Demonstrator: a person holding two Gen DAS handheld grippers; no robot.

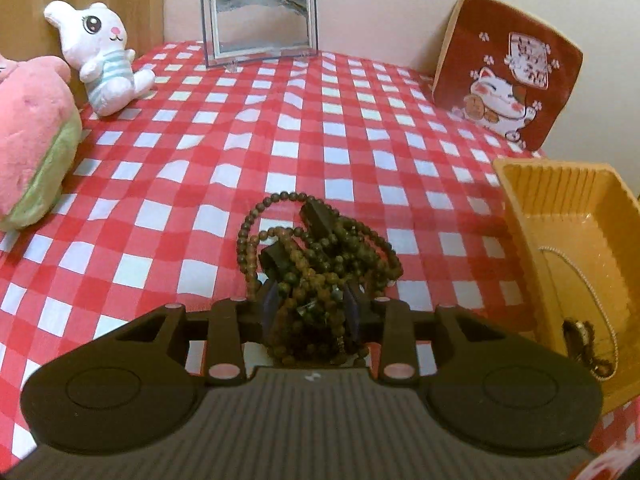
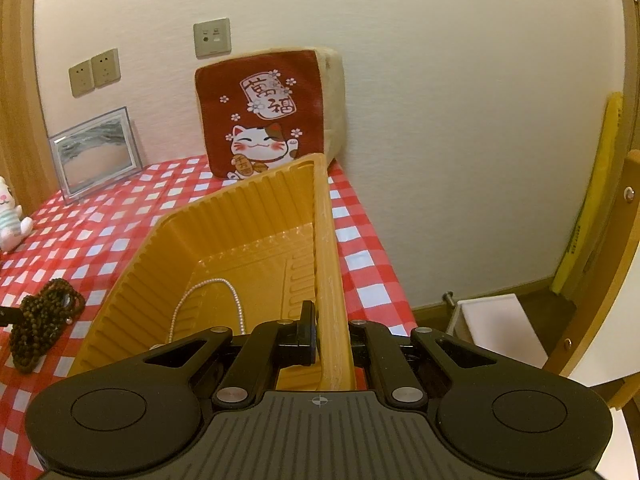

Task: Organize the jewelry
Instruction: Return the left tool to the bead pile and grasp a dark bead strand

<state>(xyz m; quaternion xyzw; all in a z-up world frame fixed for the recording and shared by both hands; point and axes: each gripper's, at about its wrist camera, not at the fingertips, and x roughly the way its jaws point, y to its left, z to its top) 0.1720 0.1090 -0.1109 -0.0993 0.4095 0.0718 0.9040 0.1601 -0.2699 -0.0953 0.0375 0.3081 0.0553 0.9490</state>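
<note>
My left gripper [image 1: 300, 236] is shut on a bundle of dark brown bead strands [image 1: 320, 276] and holds it over the checked cloth; the bundle also shows in the right wrist view [image 2: 40, 316] at the left. My right gripper [image 2: 328, 328] is shut on the right wall of a yellow ribbed tray [image 2: 324, 240], one finger inside and one outside. The tray also shows at the right of the left wrist view [image 1: 520, 208]. Inside it lie a white pearl necklace [image 2: 236, 300] and, in the left wrist view, a dark bead piece [image 1: 592, 348].
A red and white checked tablecloth [image 1: 280, 120] covers the table. A pink plush [image 1: 32, 136] and a white rabbit plush [image 1: 100, 52] sit at the left. A framed picture [image 1: 260, 16] and a red cat cushion [image 1: 508, 68] stand against the back wall. The table's right edge [image 2: 380, 248] drops to the floor.
</note>
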